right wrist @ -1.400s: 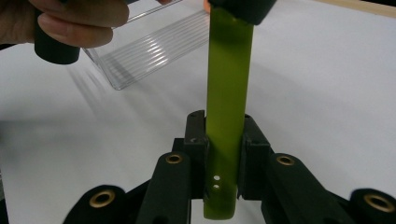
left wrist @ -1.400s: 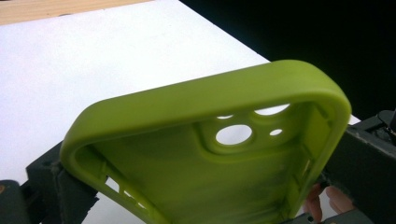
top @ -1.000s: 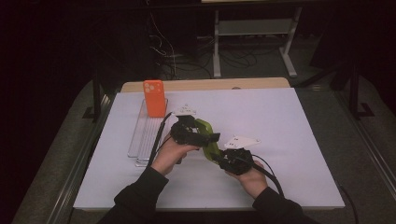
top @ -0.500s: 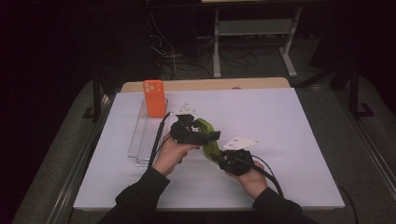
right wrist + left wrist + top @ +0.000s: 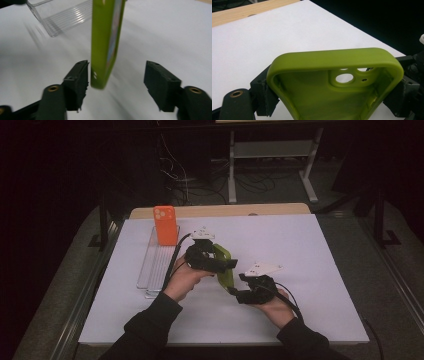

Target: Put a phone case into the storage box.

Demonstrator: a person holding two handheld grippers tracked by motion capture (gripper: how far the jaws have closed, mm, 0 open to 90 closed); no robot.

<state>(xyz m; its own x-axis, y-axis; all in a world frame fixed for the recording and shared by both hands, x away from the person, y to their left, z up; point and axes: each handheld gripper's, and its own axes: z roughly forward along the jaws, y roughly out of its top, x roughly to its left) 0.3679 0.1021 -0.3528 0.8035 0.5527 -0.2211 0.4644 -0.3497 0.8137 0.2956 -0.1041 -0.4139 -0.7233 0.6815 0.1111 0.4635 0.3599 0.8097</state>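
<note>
Left hand-held gripper [image 5: 332, 100] clamps green case [image 5: 337, 75]; right hand-held gripper [image 5: 116, 82] just opened, case between jaws.

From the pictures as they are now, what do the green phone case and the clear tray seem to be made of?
The green phone case looks like soft silicone or rubbery plastic: matte, with rounded edges and moulded camera holes. The clear tray seems to be hard transparent plastic, perhaps acrylic: glossy, see-through, with ribs that catch the light.

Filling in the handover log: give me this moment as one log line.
left claw: shut on green phone case | right claw: just opened, case end between jaws, one pad clear | case above white mat
</note>
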